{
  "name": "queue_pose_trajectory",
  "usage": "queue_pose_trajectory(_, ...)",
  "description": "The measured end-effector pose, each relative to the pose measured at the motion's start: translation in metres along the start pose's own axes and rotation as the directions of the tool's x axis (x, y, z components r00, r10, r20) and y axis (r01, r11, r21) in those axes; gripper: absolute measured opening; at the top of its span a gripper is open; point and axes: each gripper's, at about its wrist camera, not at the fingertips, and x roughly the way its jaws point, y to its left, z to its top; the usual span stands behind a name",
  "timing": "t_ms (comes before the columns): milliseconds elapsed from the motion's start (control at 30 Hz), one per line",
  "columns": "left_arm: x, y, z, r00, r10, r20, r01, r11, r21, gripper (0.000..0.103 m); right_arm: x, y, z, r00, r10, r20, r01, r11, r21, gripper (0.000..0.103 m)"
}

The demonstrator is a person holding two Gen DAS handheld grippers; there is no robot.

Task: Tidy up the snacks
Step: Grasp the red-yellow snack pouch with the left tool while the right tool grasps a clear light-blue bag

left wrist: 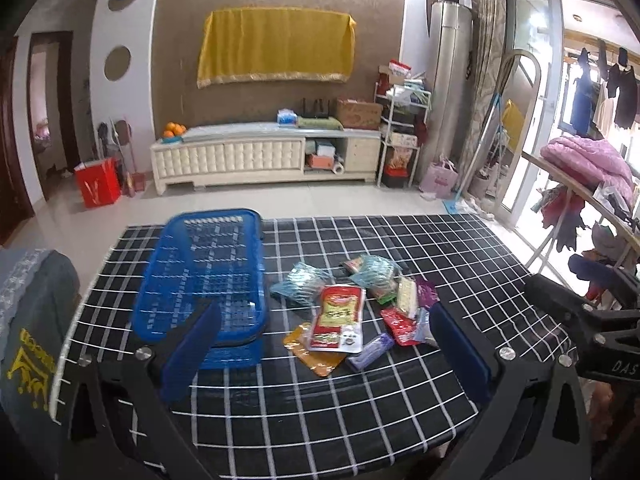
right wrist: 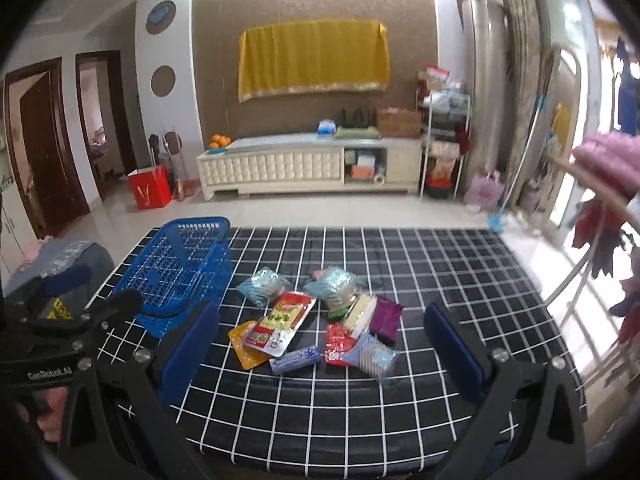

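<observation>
The snack packets (right wrist: 316,320) are found heaped loosely at table centre, with the blue basket (right wrist: 176,268) set at about ten o'clock of them, apparently empty and presumably placed to receive them. Both the left gripper (left wrist: 324,356) and right gripper (right wrist: 320,352) are held above the near edge, jaws spread wide, nothing gripped; no sorting is judged begun. The surface is a black grid-patterned tablecloth (right wrist: 440,280). Beyond, at twelve o'clock, a white cabinet (right wrist: 280,168) and yellow cloth (right wrist: 312,56) are noted.
</observation>
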Motion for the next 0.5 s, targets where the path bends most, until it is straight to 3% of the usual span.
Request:
queue_pose_trajectory(267, 0.067, -0.022, 0.013, 0.993, -0.044, -0.107, 0.046, 0.999, 0.014, 0.103, 0.060, -0.039, 0.006, 0.990, 0.028, -0.141, -0.019, 0.998, 0.065, 0.103)
queue_pose_trajectory(500, 0.131, -0.044, 0.017, 0.975, -0.056, -0.214, 0.077, 0.993, 0.089, 0.102, 0.114, -0.065, -0.005, 0.968, 0.043, -0.247, -0.018, 0.994, 0.104, 0.103)
